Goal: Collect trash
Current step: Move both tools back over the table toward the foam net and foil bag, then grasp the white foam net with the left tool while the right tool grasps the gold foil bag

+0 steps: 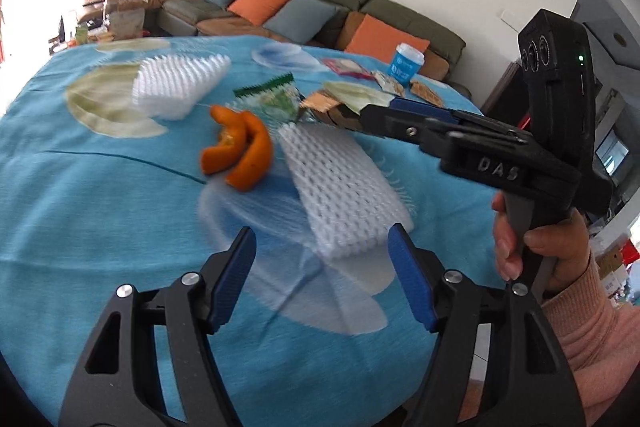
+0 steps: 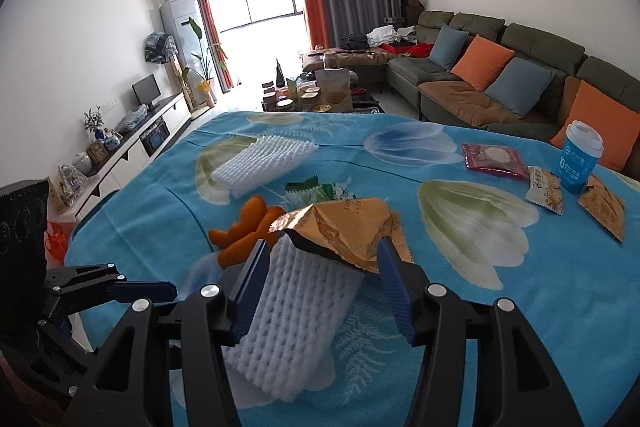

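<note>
Both grippers are hovering low over the near edge of the blue tablecloth (image 2: 480,327). Left gripper (image 1: 322,277) is standing wide and empty, with the white foam sleeve (image 1: 344,187) just beyond its tips. Right gripper (image 2: 320,283) is standing partly open around the gold wrapper (image 2: 344,231), which is lying on that sleeve; whether its pads are touching the wrapper, I cannot tell. Orange peel (image 1: 240,155) is lying left of the sleeve, the blue cup (image 2: 580,157) far right. Step judged: gathering litter. Next move is likely needing a firm close on the wrapper.

foam net (image 1: 344,187) motion-blurred, cup (image 2: 580,159) lettering unreadable
</note>
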`<state>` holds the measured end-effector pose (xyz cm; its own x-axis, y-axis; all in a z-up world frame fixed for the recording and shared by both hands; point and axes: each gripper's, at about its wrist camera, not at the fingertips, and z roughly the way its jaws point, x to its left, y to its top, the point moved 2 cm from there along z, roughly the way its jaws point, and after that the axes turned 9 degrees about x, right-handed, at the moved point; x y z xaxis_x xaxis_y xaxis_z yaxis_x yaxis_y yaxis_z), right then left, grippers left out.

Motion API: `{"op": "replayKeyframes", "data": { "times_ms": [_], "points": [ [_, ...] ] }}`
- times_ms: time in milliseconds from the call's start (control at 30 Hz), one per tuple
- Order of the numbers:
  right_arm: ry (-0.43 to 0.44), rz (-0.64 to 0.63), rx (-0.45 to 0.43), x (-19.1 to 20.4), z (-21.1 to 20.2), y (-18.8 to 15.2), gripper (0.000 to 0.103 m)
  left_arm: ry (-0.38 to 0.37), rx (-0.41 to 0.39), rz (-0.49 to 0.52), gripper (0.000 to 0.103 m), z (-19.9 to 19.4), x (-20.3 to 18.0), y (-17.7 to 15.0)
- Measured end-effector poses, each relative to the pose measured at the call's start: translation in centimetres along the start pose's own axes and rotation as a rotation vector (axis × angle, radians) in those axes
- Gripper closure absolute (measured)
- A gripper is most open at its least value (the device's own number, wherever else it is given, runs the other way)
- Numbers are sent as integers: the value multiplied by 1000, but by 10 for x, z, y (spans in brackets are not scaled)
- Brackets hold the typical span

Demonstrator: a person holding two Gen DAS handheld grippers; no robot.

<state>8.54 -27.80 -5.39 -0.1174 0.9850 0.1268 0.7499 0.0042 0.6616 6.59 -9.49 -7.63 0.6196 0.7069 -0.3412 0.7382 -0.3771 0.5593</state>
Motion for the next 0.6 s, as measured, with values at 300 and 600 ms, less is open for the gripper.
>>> {"op": "replayKeyframes", "data": {
  "times_ms": [300, 600],
  "points": [
    [-63, -54, 41, 3, 17, 0, 50, -71, 81, -29, 51, 26, -4, 5],
    [-58, -59, 67, -4, 28, 3, 70, -84, 92, -66, 71, 30, 1, 6]
  ]
}}
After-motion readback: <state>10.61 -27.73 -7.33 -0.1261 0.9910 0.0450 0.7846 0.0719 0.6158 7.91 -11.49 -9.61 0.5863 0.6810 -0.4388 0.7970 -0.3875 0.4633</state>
